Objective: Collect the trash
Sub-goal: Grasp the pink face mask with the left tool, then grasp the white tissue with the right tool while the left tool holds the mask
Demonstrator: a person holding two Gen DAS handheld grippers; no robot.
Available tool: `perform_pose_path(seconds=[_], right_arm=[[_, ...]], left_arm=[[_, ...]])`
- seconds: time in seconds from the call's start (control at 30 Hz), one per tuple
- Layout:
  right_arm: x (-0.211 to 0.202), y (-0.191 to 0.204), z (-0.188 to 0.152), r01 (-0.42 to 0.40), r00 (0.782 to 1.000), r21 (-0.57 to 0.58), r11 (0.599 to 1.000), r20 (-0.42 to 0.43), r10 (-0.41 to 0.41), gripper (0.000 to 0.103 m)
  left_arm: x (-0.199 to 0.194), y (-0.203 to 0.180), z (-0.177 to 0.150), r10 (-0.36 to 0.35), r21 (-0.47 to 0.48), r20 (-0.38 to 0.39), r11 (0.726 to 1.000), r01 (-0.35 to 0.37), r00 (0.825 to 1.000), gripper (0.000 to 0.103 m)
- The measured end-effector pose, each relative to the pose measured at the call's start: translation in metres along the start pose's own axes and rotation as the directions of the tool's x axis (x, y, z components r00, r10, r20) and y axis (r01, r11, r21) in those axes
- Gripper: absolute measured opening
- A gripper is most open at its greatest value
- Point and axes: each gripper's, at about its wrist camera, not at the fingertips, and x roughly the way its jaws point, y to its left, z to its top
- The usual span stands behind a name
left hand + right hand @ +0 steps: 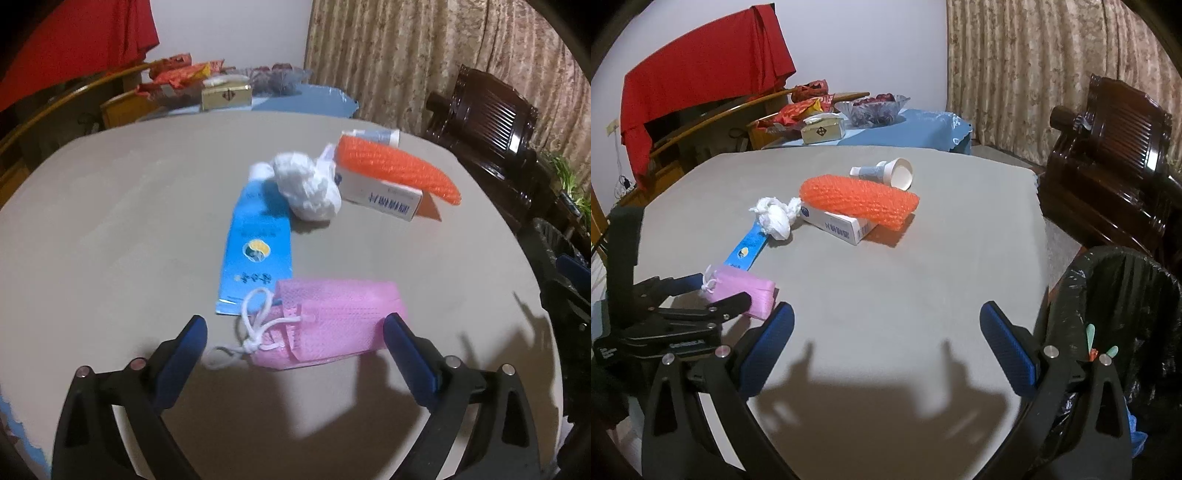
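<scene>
Left wrist view: the left gripper (295, 334) hangs low over a grey table (110, 221) with its jaws spread wide, blue fingertips (195, 328) flanking a folded pink face mask (332, 325) that lies between them; whether either pad touches the mask cannot be told. The mask's knotted white ear loops (255, 332) trail toward the left jaw. Just ahead of the jaws, a flattened blue tube (258, 251) runs away from them, its near end tucked under the mask's edge and its white cap touching a crumpled white tissue wad (310, 188). Farther ahead and toward the right jaw's side, a white carton with blue print (376, 192) lies under an orange foam net sleeve (399, 166). From the right wrist view, the right gripper (886, 319) is likewise held wide apart over bare tabletop, nothing between its blue pads (1004, 332), their shadow cast on the grey surface just before them. Beyond its left jaw sits the left gripper with the pink mask; straight ahead lie the tissue, carton and orange sleeve, and past them a tipped white paper cup (899, 173) beside a small grey tube (868, 171). Outside the right jaw, off the table's edge, stands a bin lined with a black bag (1108, 295). A dark carved wooden chair (1115, 184) stands farther off on that side.
</scene>
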Motion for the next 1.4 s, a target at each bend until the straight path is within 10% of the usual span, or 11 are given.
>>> perform_pose_path(seconds=[0.17,0.33,0.5,1.2,1.4], right_arm=[[0.008,0.002,-0.003,0.001,1.0,-0.01,1.0,-0.022,-0.001,0.098],[0.01,0.003,-0.005,-0.01,0.999,-0.012,1.0,-0.039,0.009,0.098],[0.009,0.005,-0.003,-0.014,0.999,-0.015,1.0,-0.035,0.014,0.098],[0.039,0.046,0.059,-0.071,0.996,-0.043,0.997,0.044,0.073,0.097],[0.073,0.087,0.079,-0.125,0.992,-0.089,0.988,0.004,0.126,0.08]], left_arm=[[0.004,-0.007,0.001,-0.009,0.008,-0.001,1.0,0.009,1.0,0.08],[-0.002,-0.015,0.0,-0.021,0.033,0.008,0.999,0.021,1.0,0.031],[-0.009,-0.02,-0.002,-0.066,0.027,0.015,0.997,0.065,0.998,0.007],[-0.064,0.034,0.047,-0.004,-0.054,0.217,0.998,0.015,0.976,0.004],[-0.053,0.067,0.051,0.037,-0.082,0.203,0.996,-0.02,0.978,0.004]])
